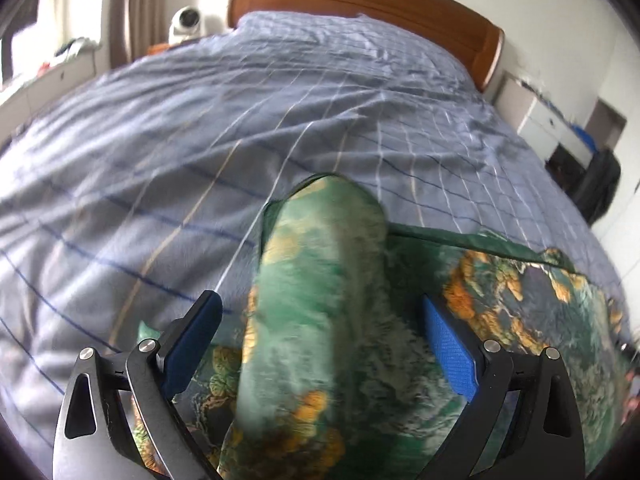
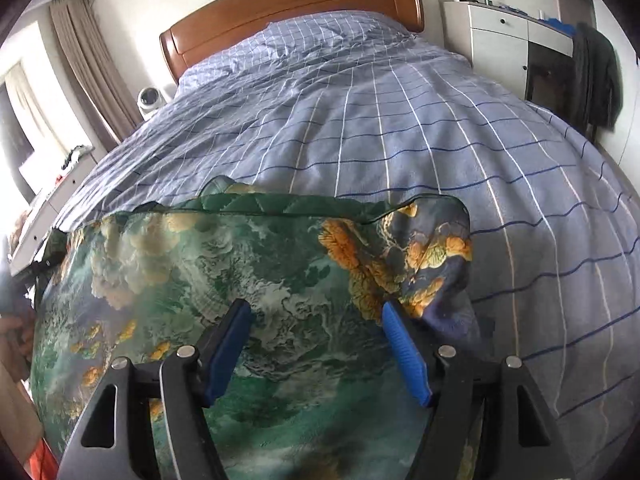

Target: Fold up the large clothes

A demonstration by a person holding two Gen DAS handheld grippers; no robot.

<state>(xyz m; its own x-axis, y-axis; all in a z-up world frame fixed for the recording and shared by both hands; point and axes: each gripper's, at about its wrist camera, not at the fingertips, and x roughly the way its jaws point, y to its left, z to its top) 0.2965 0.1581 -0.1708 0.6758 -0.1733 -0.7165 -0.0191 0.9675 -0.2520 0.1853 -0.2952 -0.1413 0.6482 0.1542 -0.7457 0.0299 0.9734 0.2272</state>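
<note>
Care is advised: with the green patterned garment [image 2: 248, 280] spread on the checked bedspread [image 2: 440, 140], both the left gripper [image 1: 320, 344] and right gripper [image 2: 316, 344], gaping and empty, should be lowered onto matching edges.

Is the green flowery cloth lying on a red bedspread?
No, the green flowery cloth lies on a blue checked bedspread with white and dark lines.

No readable txt, labels, brands, nos. or signs found in either view. Checked garment [image 2: 248, 280] print, bed cover [image 2: 440, 140], headboard [image 2: 288, 12], cabinet [image 2: 496, 40]: patterns only, no lettering made out.
</note>
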